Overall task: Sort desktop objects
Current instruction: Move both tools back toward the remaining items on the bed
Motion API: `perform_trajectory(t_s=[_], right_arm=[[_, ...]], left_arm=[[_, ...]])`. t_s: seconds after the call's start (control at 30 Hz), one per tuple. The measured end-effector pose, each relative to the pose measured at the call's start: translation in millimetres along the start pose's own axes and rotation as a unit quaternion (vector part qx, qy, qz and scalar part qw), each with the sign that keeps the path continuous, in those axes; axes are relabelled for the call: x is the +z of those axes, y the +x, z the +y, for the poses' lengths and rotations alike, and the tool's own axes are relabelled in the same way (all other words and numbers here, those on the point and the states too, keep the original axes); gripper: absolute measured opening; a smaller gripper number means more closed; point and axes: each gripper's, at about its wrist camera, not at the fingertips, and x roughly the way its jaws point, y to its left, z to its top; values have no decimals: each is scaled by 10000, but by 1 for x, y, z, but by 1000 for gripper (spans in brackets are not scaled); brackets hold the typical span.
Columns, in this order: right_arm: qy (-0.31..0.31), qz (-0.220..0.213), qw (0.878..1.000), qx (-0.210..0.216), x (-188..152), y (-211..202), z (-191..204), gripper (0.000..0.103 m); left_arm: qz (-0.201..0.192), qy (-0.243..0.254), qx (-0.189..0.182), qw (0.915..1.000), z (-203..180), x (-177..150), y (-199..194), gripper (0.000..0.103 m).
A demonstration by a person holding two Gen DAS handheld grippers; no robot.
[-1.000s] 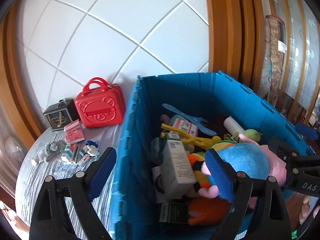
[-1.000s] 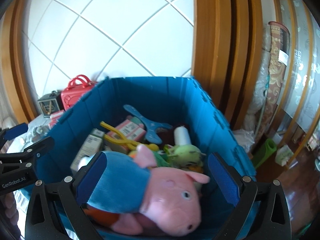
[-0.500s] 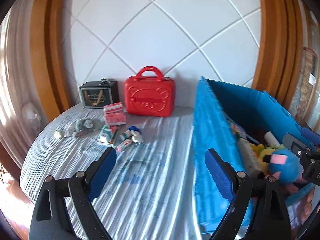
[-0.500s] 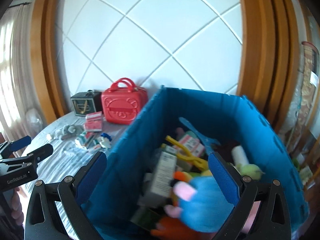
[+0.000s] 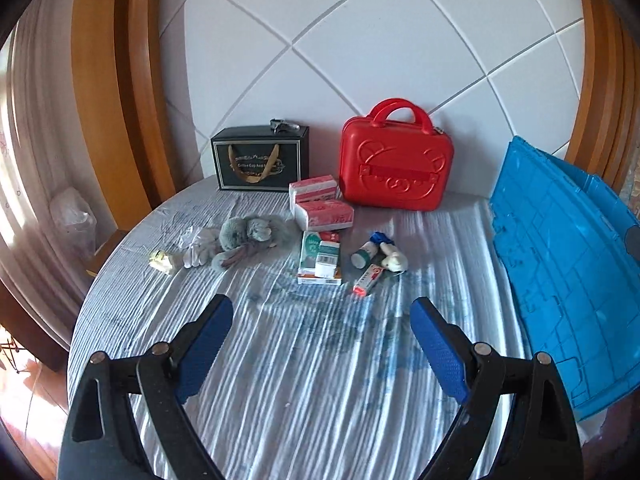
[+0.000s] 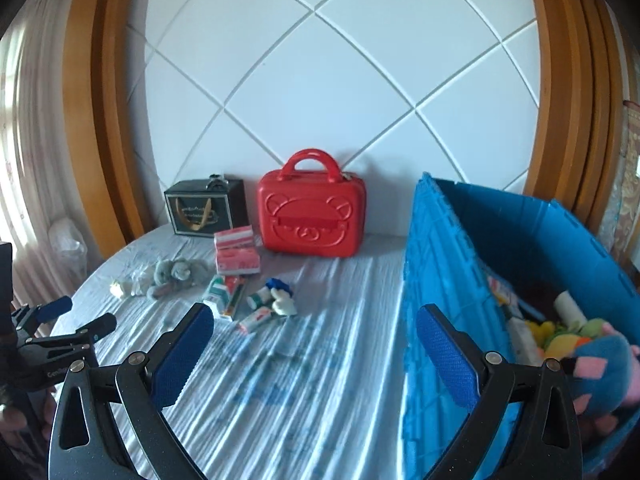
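On the table: a striped cloth (image 5: 320, 380) was seen spread across the round top, with the loose items gathered toward 12 o'clock of the left gripper.
View change: a second earlier both cameras had been filled by the blue crate (image 6: 480, 240) and its toys; by this moment both had been swung away to the open cloth, the crate being left at 3 o'clock.
Left gripper (image 5: 320, 344): jaws were held wide apart, with nothing between the pads; no change in opening was noted.
Right gripper (image 6: 316, 348): jaws were likewise spread and empty, aimed along the crate's near wall.
Task items: a grey plush mouse (image 5: 248, 240) lay at 11 o'clock, medicine boxes (image 5: 320, 260) at 12 o'clock, a small tube (image 5: 368, 278) and a blue-capped bottle (image 5: 366, 254) at 1 o'clock.
Tissue packs (image 5: 320, 204): two were stacked just before the red case (image 5: 396, 164).
Black gift box (image 5: 260, 162): it stood against the wall, left of the red case.
Crate contents: a blue-and-pink plush (image 6: 600, 364) was visible at the near corner.
Meaning: a fresh pick from the cloth was judged to be the step in hand, with several items not yet sorted.
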Motion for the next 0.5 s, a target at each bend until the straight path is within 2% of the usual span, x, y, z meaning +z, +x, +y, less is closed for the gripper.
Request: perform_trajectory(t_s=[0.23, 0.33, 0.5], right_arm=[[70, 647, 9977, -201, 3, 65, 42, 103], [83, 929, 9951, -333, 1, 96, 47, 103], [229, 1384, 9897, -286, -4, 157, 41, 103]], left_arm=[[392, -54, -250, 9989, 48, 6, 65, 91], [612, -71, -343, 9975, 50, 5, 97, 91], [980, -21, -399, 9944, 43, 10, 154, 91]])
